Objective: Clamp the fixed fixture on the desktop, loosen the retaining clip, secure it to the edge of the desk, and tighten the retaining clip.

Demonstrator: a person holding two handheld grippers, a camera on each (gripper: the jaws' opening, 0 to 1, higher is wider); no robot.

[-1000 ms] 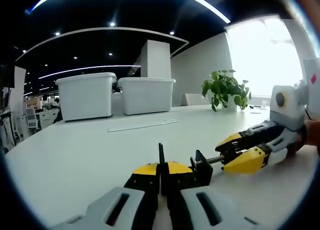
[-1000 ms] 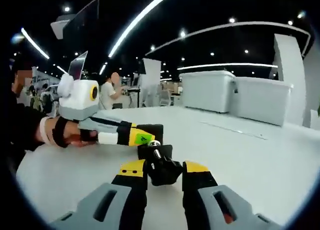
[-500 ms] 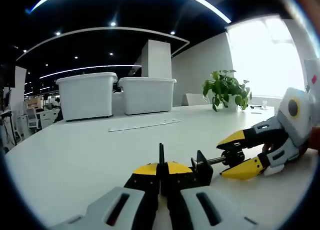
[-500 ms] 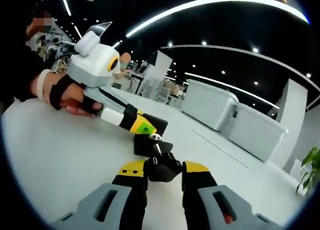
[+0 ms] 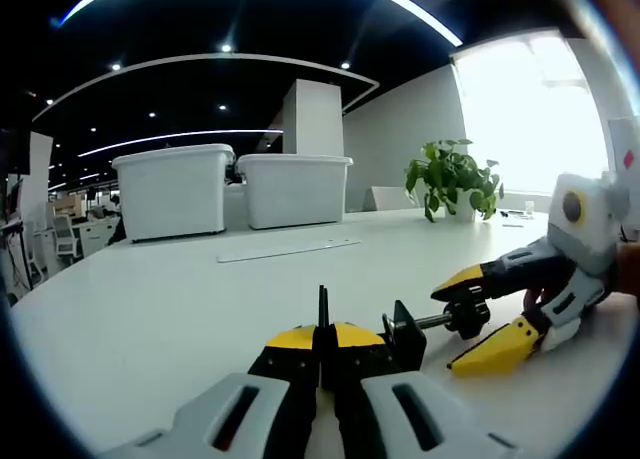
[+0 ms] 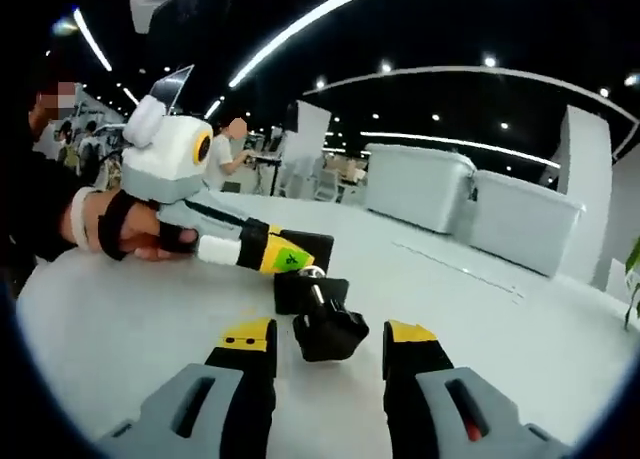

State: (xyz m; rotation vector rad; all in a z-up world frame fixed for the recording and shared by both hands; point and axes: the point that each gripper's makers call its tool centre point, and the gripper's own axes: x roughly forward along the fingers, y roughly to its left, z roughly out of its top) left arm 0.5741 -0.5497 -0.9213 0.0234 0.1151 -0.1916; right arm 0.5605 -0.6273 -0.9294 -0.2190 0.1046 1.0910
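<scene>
Black metal clamp fixture (image 5: 395,341) lay on the white counter (image 5: 150,319), near the middle of a broad bare stretch. In the left gripper view the left tool (image 5: 322,341) had its yellow-tipped jaws pressed together on the fixture's thin upright plate, holding it. A screw shaft ran from the fixture's body to a dark knob (image 5: 466,317), and the right tool (image 5: 480,314) came in from the right with one jaw above the knob and one below it, spread apart with a gap on each side. A hand gripped that tool at the frame's right edge.

In the right gripper view the right tool (image 6: 331,347) stood wide, its two jaws set apart on either side of the black knob (image 6: 330,334) without touching it. Beyond the knob the fixture's block (image 6: 310,291) sat against the tip of the left tool (image 6: 290,259), which a gloved hand (image 6: 125,237) held low over the counter.

The surface around the fixture lay open in every direction, with nothing close beside it. A long thin white strip (image 5: 287,249) lay flat well beyond it, and two large white plastic bins (image 5: 230,189) stood side by side farther back, near the far edge. A green potted plant (image 5: 450,179) stood at the back right by a bright window. The counter's near curved edge showed at the left of the right gripper view, well apart from the fixture.
</scene>
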